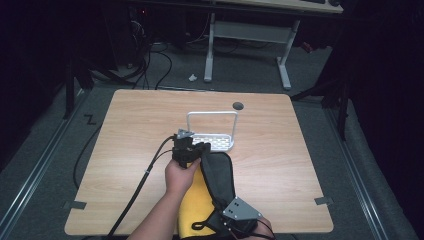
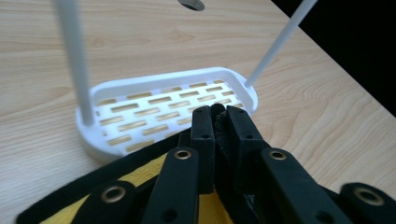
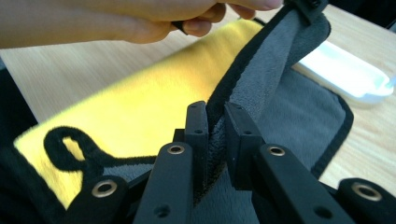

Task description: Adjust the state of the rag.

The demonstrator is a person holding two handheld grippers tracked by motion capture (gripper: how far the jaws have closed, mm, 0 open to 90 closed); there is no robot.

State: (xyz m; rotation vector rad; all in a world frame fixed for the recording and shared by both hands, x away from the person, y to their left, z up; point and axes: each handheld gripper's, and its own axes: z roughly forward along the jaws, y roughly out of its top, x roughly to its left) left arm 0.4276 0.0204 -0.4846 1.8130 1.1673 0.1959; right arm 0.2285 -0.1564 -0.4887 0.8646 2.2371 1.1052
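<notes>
The cloth (image 1: 216, 175), yellow on one side and grey on the other, lies on the table (image 1: 125, 150) at 6 o'clock from the white rack (image 1: 215, 140). I see my left gripper (image 1: 192, 149) pinching its far edge. My right gripper (image 3: 215, 135) pinches the near edge.

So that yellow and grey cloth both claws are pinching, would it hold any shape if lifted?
Probably not. The cloth folds and sags between the left claw and the right claw, so it looks floppy. Its fuzzy pile suggests a good grip, not slippery. It likely weighs little, since pinching an edge lifts it.
</notes>
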